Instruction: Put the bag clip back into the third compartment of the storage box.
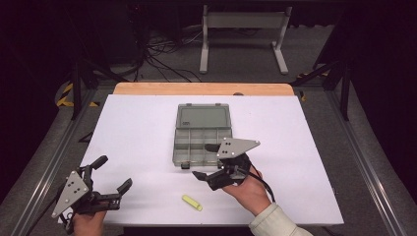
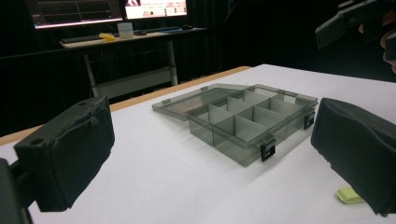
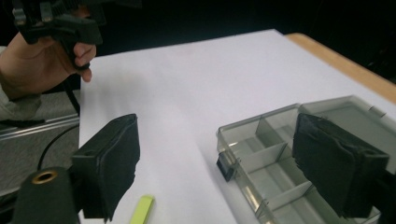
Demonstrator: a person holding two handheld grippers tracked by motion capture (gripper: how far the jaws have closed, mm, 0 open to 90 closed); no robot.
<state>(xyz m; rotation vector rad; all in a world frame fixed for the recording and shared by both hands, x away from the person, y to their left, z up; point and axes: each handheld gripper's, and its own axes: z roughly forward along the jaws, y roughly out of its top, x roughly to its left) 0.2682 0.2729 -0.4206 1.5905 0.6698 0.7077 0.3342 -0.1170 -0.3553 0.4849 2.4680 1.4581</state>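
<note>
The white surface [image 1: 137, 132] lies bare along its whole left half, wide room for a hand to pass. At the middle stands the grey compartment box [image 1: 202, 142] with its lid laid open flat toward the far edge, its low walls and inner dividers the one real obstacle. The right gripper [image 1: 205, 161] hangs over the box's near right corner, fingers wide apart. A small yellow piece [image 1: 192, 202] lies near the front edge, between the two hands, with the left gripper [image 1: 112, 173] well apart at the near left corner

Organizer box [image 1: 202, 132]: smoky translucent plastic, glossy, smooth. Worktop [image 1: 137, 142]: matt white sheet over a wood far edge. Tong pads [image 2: 70, 149]: rough matt black wrap. Yellow piece [image 1: 192, 202]: matt, material unclear.
</note>
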